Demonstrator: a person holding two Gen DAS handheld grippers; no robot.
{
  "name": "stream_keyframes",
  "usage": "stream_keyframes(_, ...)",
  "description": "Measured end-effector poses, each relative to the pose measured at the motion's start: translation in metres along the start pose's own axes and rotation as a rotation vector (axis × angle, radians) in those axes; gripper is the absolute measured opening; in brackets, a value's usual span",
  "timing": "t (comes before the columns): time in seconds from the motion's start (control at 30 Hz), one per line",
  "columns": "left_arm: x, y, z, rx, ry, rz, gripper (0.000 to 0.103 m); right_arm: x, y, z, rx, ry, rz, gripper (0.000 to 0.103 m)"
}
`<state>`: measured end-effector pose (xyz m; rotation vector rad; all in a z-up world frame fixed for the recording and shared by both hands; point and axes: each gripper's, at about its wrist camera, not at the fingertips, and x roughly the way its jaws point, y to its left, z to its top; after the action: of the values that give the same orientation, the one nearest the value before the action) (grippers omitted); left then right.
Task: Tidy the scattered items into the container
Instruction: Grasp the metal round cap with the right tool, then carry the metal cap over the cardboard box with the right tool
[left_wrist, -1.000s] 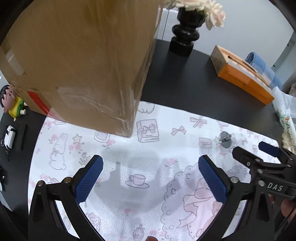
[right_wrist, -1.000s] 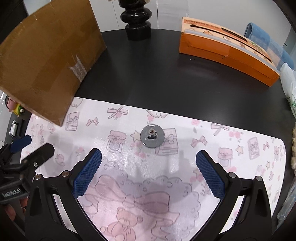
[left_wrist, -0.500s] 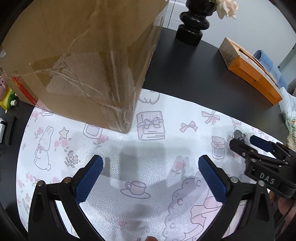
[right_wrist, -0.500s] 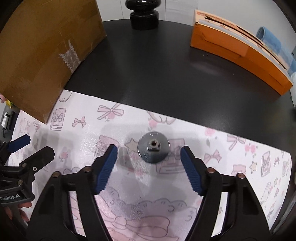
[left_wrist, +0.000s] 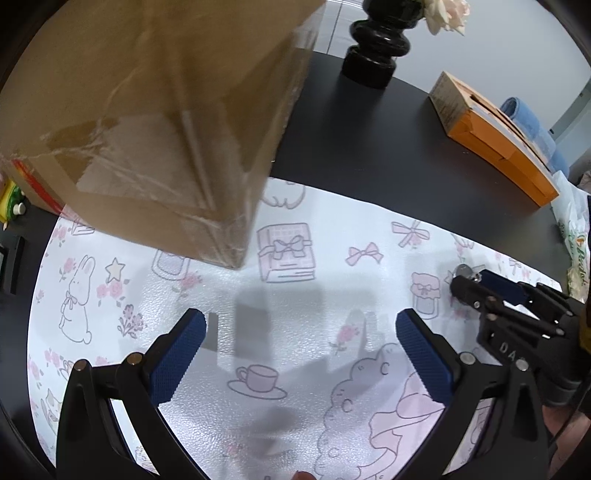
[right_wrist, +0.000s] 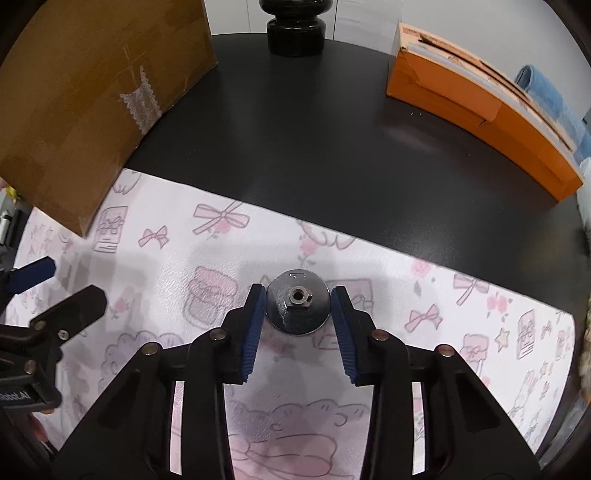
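Metal disc (right_wrist: 297, 307) likely stiff, slick, low: pinch rim at 3 and 9 o'clock; right gripper (right_wrist: 297, 301) straddling, barely unclosed; left gripper (left_wrist: 301, 354) spread, empty

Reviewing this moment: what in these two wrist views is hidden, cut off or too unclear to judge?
- Cardboard box: top cut off by the frame in both views, so its opening and contents are unseen.
- Metal disc: in the left wrist view, mostly hidden behind the right tongs; whether the pads touch it yet is unclear.
- Small figure at the left edge: cropped by the fisheye rim and box.
- Black vase: top cut off.
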<state>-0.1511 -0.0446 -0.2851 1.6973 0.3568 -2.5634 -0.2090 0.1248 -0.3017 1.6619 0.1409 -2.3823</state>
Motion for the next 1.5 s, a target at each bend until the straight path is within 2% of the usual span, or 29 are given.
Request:
stream_keyframes(0.1, -0.001, -0.004, 0.0, 0.003, -0.001, -0.011, 0.103, -0.002, 0.001, -0.004, -0.012, 0.008, -0.006, 0.038)
stream_keyframes(0.13, -0.001, -0.005, -0.001, 0.006, 0.0, -0.014, 0.103, -0.005, 0.003, -0.005, -0.02, 0.001, -0.013, 0.025)
stream_keyframes(0.2, -0.002, -0.008, -0.002, 0.013, 0.005, -0.021, 0.103, -0.008, 0.002, -0.007, -0.021, -0.002, -0.015, 0.015)
stream_keyframes(0.43, -0.008, -0.028, -0.008, 0.065, 0.005, -0.051, 0.103, -0.01, -0.011, -0.014, 0.041, 0.016, 0.021, 0.015)
stream_keyframes(0.9, -0.029, -0.039, -0.026, 0.126, -0.006, -0.06, 0.103, -0.05, -0.015, -0.029, 0.068, -0.046, 0.057, 0.015)
stream_keyframes(0.97, -0.036, -0.039, -0.027, 0.129, -0.015, -0.065, 0.103, -0.057, -0.006, -0.035, 0.074, -0.053, 0.062, 0.015)
stream_keyframes(1.2, -0.067, -0.045, -0.03, 0.147, -0.051, -0.085, 0.103, -0.11, -0.003, -0.051, 0.072, -0.1, 0.073, 0.015)
stream_keyframes(1.5, -0.122, -0.045, -0.03, 0.162, -0.107, -0.114, 0.103, -0.175, 0.014, -0.056, 0.064, -0.178, 0.082, 0.015)
